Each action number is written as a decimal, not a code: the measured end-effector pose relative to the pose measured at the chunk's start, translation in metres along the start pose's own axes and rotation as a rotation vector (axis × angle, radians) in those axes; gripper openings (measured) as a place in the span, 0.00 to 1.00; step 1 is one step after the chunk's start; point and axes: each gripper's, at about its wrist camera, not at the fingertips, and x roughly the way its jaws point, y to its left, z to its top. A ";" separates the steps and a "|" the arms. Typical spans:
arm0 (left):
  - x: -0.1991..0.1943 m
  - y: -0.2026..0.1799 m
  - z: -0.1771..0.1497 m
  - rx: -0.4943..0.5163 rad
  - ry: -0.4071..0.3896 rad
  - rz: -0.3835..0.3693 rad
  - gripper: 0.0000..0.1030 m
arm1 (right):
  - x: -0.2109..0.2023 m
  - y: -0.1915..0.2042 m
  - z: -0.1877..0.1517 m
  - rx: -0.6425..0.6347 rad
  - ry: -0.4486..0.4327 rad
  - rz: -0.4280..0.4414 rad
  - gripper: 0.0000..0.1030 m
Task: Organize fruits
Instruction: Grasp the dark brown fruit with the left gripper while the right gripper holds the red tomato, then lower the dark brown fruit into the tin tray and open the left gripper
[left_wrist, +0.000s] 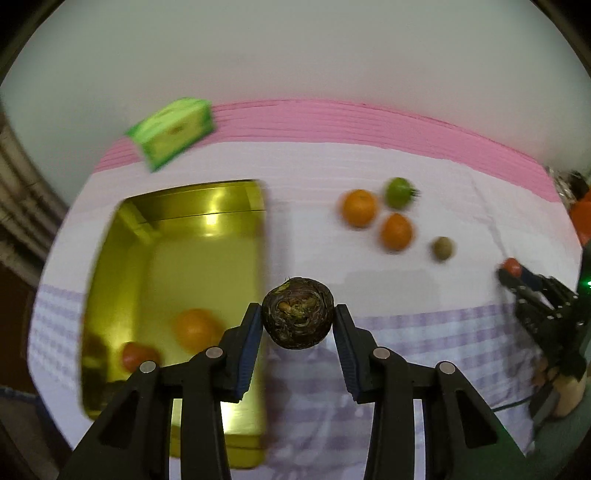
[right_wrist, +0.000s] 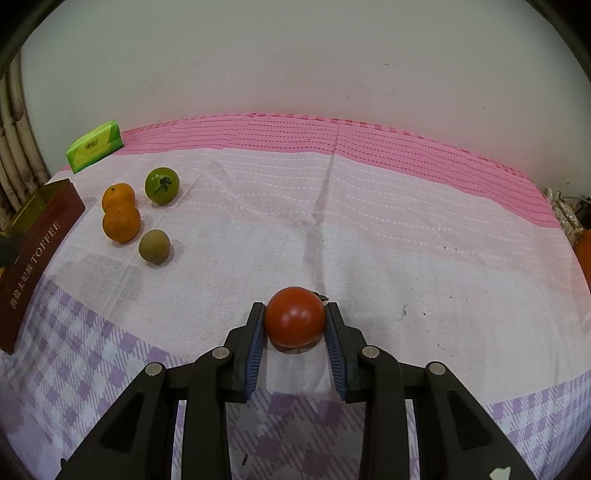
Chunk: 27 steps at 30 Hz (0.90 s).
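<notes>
Seen along the left gripper, its fingers are clamped on a dark, rough-skinned round fruit, both blue pads pressing its sides, with the fruit held clear of the worktop just beside the right-hand wall of a gold tin. Inside the tin lie an orange and a smaller red fruit, both blurred. Farther back on the cloth-covered worktop sit two loose oranges touching or nearly touching each other, a green tomato just behind them and a small brownish fruit off to their right; a green tissue pack lies near the far pink band of cloth. At the right edge of this view the right gripper appears, with something red at its tip. Its own camera shows its fingers closed tight on a red tomato, which looks to rest on the checked cloth or hang just over it; which cannot be told. To the left there, the same four loose fruits cluster near the tin's dark red side, lettered TOFFEE.
</notes>
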 end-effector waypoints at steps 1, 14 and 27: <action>-0.002 0.011 -0.002 -0.010 -0.001 0.018 0.39 | 0.000 0.000 0.000 -0.001 0.000 -0.001 0.29; 0.006 0.098 -0.041 -0.115 0.090 0.092 0.39 | 0.001 0.002 0.001 -0.013 0.000 -0.014 0.29; 0.023 0.102 -0.054 -0.113 0.142 0.090 0.39 | 0.001 0.004 0.000 -0.018 -0.001 -0.022 0.29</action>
